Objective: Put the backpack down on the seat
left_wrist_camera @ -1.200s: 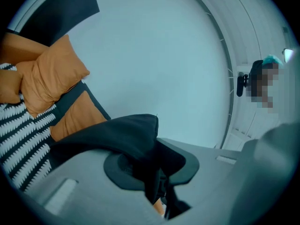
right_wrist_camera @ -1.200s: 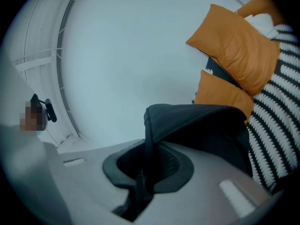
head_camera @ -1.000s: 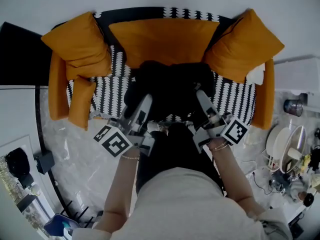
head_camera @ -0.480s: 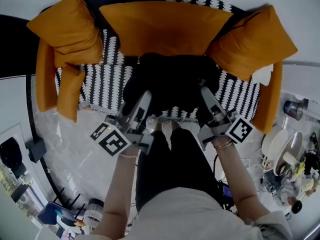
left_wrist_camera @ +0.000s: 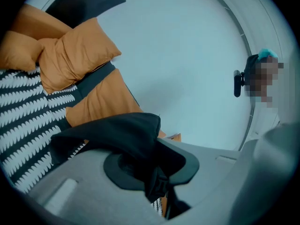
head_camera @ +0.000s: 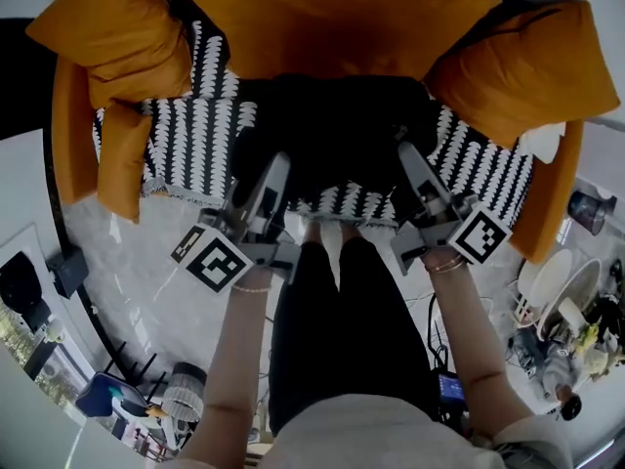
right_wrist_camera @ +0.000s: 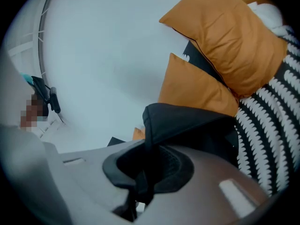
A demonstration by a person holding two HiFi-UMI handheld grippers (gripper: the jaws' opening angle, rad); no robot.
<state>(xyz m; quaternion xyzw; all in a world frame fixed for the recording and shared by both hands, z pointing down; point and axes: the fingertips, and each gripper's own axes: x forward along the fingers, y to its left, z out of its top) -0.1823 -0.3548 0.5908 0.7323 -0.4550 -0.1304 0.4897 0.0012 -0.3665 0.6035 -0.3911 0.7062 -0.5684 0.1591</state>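
Closer than 1 second ago, the orange sofa (head_camera: 322, 18) fills the head view's top, and the black backpack (head_camera: 332, 130) lies on its striped seat (head_camera: 186, 145) at 12 o'clock. The left claw (head_camera: 276, 169) at 11 o'clock and the right claw (head_camera: 405, 154) at 1 o'clock are each clamped on its black fabric.

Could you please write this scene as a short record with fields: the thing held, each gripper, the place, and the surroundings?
held thing: black backpack
left gripper: shut on the backpack's fabric, at its left side
right gripper: shut on the backpack's fabric, at its right side
place: over the black-and-white seat, in front of the back cushion
contact with seat: cannot tell
surroundings: orange left cushion and right cushion at the seat's ends
task state: backpack not yet released
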